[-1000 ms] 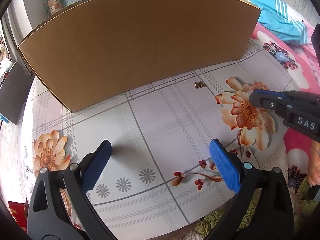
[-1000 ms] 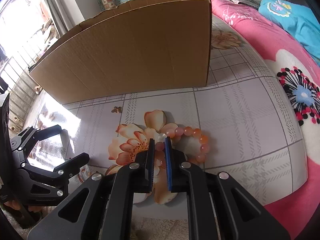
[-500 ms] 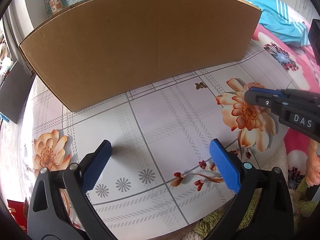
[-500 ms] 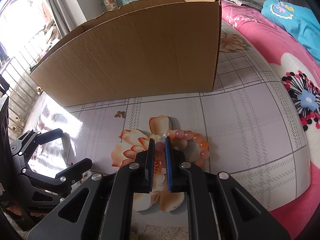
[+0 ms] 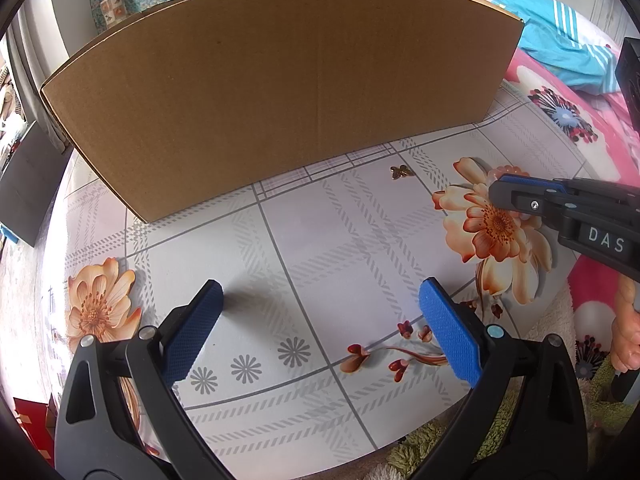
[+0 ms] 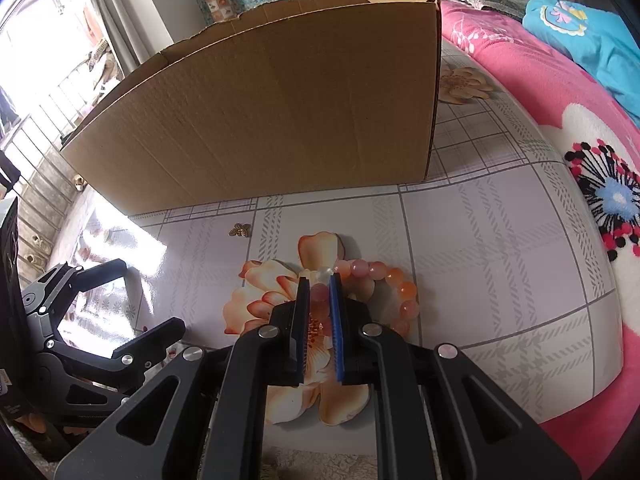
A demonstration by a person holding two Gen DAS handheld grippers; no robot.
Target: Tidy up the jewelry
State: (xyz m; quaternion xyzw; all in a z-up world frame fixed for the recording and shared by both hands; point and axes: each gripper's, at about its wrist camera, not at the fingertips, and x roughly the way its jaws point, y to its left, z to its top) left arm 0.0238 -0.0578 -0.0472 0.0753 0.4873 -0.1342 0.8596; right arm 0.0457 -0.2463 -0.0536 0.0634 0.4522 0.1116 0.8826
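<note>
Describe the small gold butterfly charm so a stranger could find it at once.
Start at the big cardboard box standing on the floral tablecloth. Just in front of its long wall lies the butterfly charm, left of the bead bracelet pinched in the right claw. It is tiny, flat, metallic gold, unlike the round pink-orange beads.

Counts: 1 box (image 6: 272,108), 1 bead bracelet (image 6: 396,284), 1 butterfly charm (image 6: 239,229). 2 grippers in shot: left (image 5: 320,332) with jaws wide apart, right (image 6: 319,312) pinched on the bracelet. About 9 beads were visible on the bracelet; the rest were hidden behind the pads.
</note>
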